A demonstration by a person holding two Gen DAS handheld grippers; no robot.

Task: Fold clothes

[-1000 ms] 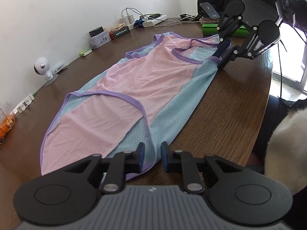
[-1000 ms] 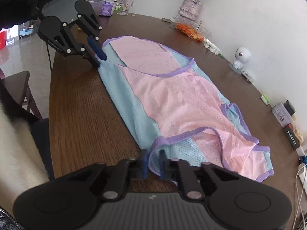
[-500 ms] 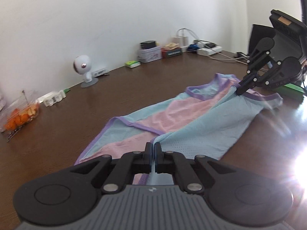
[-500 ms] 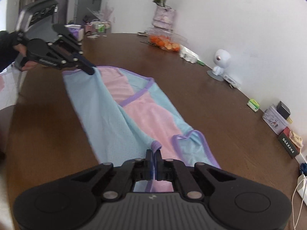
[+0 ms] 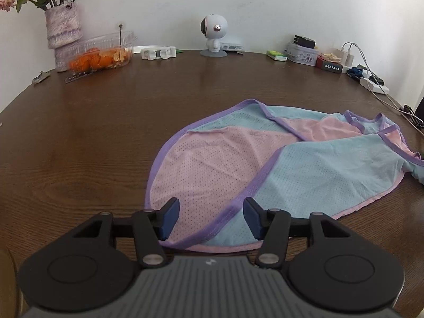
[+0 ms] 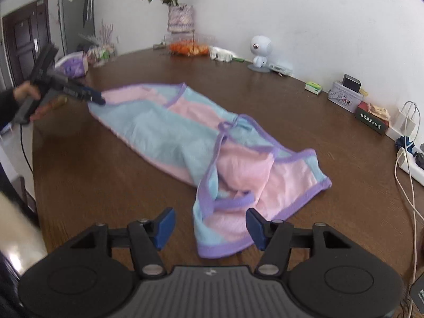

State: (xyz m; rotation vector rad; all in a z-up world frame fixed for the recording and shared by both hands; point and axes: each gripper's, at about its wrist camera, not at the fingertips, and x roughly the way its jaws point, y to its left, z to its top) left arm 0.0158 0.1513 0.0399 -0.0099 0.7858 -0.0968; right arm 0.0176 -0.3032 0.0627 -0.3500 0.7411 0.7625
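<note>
Hand-held gripper [image 6: 210, 226] agape over folded jersey's [image 6: 185, 143] strap end.

Garment folded lengthwise on the worktop

The right gripper [image 6: 210, 225] hangs with jaws spread wide over the near purple-trimmed end of the pink and blue garment [image 6: 185, 143] on the brown worktop [image 6: 304, 122]; the left gripper [image 6: 99, 100], in a hand [image 6: 25, 92], touches the far end.
</note>
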